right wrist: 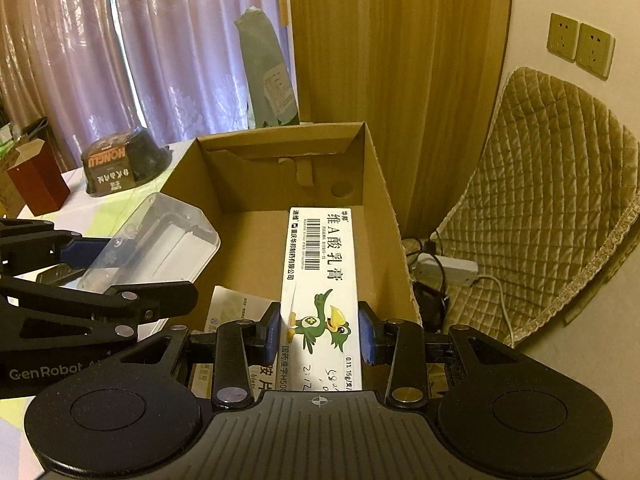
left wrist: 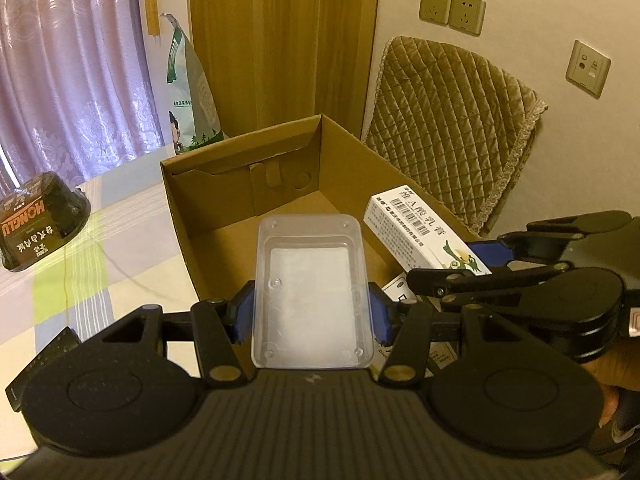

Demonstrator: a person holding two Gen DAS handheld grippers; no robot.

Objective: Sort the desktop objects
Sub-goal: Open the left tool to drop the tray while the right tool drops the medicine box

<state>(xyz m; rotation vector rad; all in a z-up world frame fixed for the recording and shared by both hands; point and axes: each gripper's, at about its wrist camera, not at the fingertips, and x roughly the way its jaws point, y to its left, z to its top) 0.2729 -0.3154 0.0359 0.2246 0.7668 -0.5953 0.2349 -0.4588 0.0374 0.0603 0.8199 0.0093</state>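
**Both hand-held grippers loaded, hanging over the carton**

Left hand-held gripper (left wrist: pixel 312 312) pinched the clear tray (left wrist: pixel 312 280) across its short sides, blue pads pressed flat on the walls. Grip sat near the tray's near end, so most of it stuck out toward 12 o'clock, over the carton (left wrist: pixel 248 152) mouth. My guess: held that way to clear the rim.

Right hand-held gripper (right wrist: pixel 320 334) pinched the ointment box (right wrist: pixel 320 280) across its narrow width, long axis pointing 12 o'clock into the carton. Lengthwise hold probably kept it parallel to the side wall.

The two loads rode side by side, tray at 9 o'clock of the box, apart. Paper packs (right wrist: pixel 236 312) already lay on the carton floor near 6 o'clock. The carton stood on the tabletop (left wrist: pixel 100 248); a black bowl (left wrist: pixel 40 224) stood outside it at 9 o'clock.
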